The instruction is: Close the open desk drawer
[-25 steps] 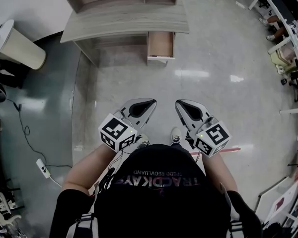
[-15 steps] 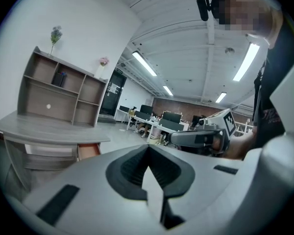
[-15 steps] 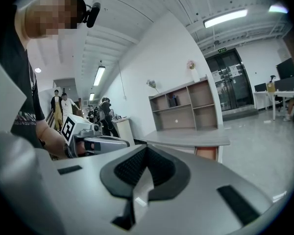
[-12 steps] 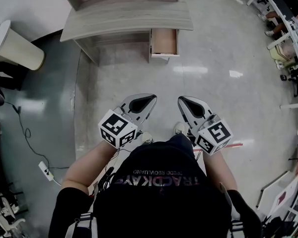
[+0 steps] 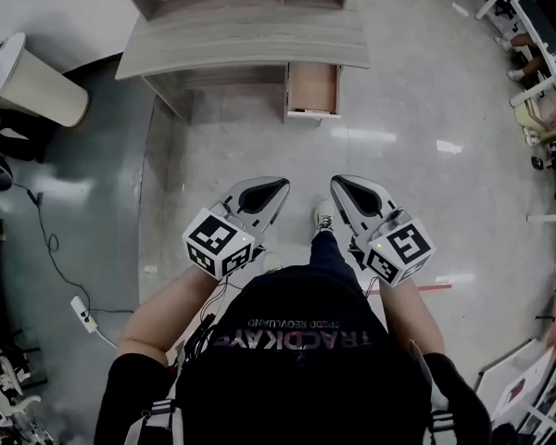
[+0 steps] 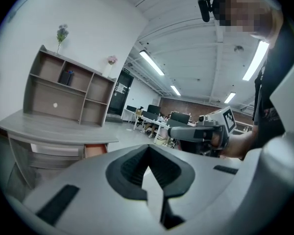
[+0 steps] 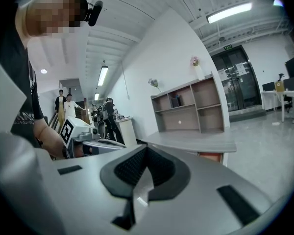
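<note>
A grey wooden desk (image 5: 241, 40) with a shelf unit on top stands at the far side of the floor. Its drawer (image 5: 312, 89) is pulled out at the desk's right end, its pale brown inside showing. The desk top (image 6: 49, 129) appears left in the left gripper view, with the drawer (image 6: 94, 150) under it, and the desk (image 7: 196, 141) also appears ahead in the right gripper view. My left gripper (image 5: 276, 189) and right gripper (image 5: 341, 186) are held side by side in front of the person, well short of the drawer. Both are shut and hold nothing.
A white round-topped cabinet (image 5: 32, 86) stands left of the desk. A cable and power strip (image 5: 79, 311) lie on the floor at left. Office desks and chairs (image 5: 537, 72) line the right edge. The person's foot (image 5: 324, 221) is stepping forward between the grippers.
The person has stepped towards the desk, so the desk and drawer sit slightly nearer and further right in the head view. Both grippers stay shut and side by side.
</note>
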A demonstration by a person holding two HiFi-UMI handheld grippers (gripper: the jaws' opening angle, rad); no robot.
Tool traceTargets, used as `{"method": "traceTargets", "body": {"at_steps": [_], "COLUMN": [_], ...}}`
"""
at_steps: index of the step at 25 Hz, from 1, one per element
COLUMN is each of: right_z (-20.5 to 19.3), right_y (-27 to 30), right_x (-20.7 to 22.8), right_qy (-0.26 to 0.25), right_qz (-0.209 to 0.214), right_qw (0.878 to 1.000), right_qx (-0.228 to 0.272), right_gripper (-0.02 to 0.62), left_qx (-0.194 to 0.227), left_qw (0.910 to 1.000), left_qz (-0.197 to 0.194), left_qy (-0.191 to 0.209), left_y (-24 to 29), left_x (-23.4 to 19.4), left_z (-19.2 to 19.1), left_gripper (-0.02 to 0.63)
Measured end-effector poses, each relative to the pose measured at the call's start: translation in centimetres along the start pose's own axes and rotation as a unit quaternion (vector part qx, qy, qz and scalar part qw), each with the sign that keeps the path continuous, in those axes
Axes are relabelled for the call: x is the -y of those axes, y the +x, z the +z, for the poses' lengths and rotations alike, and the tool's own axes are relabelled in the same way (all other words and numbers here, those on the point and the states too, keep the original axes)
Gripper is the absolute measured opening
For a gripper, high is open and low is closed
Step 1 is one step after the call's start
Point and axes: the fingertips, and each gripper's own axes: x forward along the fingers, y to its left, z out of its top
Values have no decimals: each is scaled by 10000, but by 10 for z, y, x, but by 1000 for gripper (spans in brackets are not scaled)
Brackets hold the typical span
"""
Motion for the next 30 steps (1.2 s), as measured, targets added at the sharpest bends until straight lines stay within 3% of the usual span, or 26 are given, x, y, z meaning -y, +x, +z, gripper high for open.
{"method": "traceTargets", "body": {"at_steps": [14,22,30], "right_z": [11,5,3], "right_y": [33,49,67], "right_x": [84,113,139], "right_qy": [164,219,208], "right_qz": [510,902,1118], "right_qw": [9982,9948,9921], "right_qx": [-267,-416,-534], "right_gripper": [17,18,17], "left_qx": [-24,-66,-90], "left_qw": [9965,9912,9853], "left_qz": [754,1313,1697], "left_qy": [-349,160,166], "left_y": [57,72,85], "left_x": [-39,-61,-82], "left_z": [17,14,15], "left_gripper": [9,9,9]}}
